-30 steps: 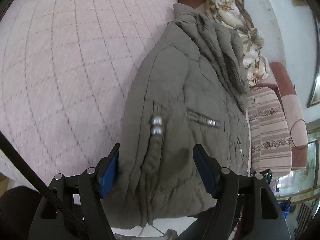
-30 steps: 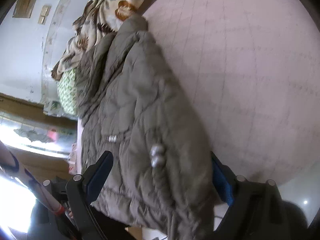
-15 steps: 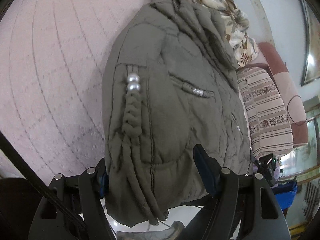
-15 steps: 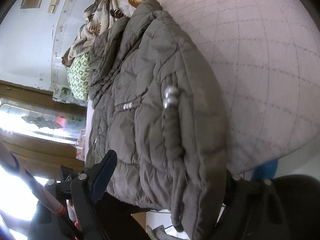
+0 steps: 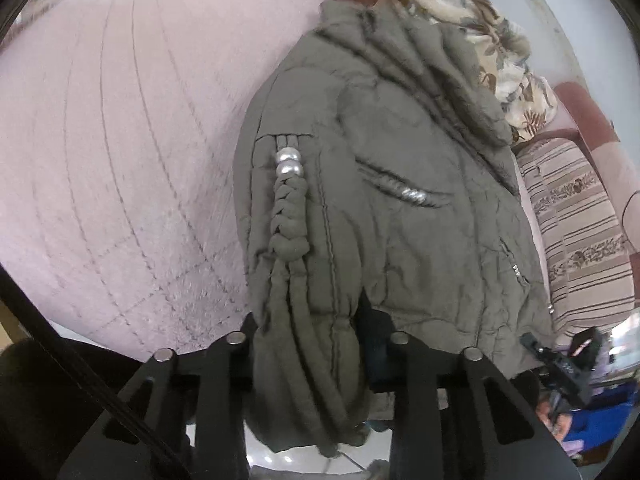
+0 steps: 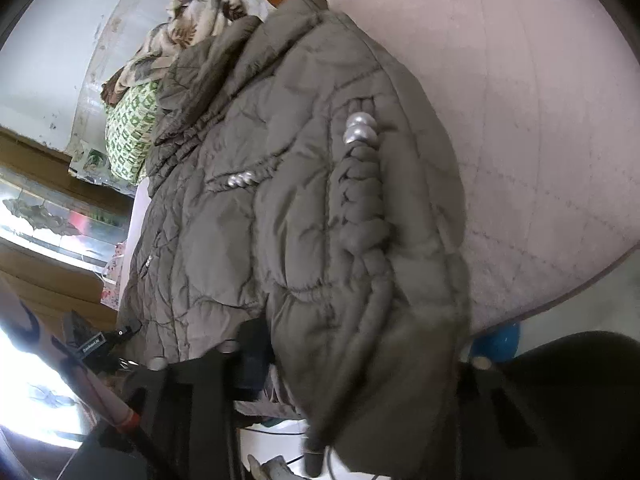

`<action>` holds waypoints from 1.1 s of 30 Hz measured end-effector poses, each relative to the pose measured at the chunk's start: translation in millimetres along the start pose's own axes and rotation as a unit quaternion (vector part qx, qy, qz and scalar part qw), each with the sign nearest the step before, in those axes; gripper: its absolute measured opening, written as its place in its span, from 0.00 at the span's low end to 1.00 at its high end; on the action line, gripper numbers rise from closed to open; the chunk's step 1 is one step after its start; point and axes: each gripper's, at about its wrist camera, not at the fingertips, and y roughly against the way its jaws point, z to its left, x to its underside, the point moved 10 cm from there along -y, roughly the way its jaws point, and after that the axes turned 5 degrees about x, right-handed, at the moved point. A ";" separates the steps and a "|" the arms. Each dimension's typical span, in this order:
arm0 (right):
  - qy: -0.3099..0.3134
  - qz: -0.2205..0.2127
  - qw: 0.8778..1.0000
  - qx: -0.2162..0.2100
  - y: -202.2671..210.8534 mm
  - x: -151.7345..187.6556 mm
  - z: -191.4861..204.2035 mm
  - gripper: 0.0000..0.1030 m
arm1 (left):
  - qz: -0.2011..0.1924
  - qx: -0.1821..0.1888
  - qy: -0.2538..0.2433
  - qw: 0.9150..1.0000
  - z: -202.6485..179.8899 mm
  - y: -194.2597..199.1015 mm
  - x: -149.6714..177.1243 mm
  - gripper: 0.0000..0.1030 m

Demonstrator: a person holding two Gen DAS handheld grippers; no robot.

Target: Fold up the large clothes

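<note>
Both of our claws meet the jacket (image 5: 360,184) hem on the bed (image 5: 120,160): left claw (image 5: 308,344) clenched on it; right claw (image 6: 352,360) seemingly too, its fingers buried under fabric.

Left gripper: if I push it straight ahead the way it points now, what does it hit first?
The left gripper is already shut on the olive jacket's hem, so it would only bunch the jacket forward along the pink blanket.

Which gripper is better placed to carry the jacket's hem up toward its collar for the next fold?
Left. The left gripper visibly pinches the jacket hem beside the braid; the right gripper's hold is hidden by cloth.
</note>
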 end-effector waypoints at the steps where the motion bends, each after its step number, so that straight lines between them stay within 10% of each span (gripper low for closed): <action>1: 0.004 -0.005 1.000 -0.001 4.8 -1.6 3.5 0.27 | -0.010 -0.002 -0.009 1.000 -7.0 8.3 -2.3 0.23; 18: 0.049 -0.049 0.997 -0.044 94.0 15.8 44.3 0.17 | -0.057 0.015 -0.047 0.997 -33.8 81.5 36.3 0.15; 33: 0.111 -0.131 0.983 -0.059 111.4 -98.0 136.3 0.17 | -0.155 0.001 -0.062 0.986 -88.0 109.2 -109.9 0.15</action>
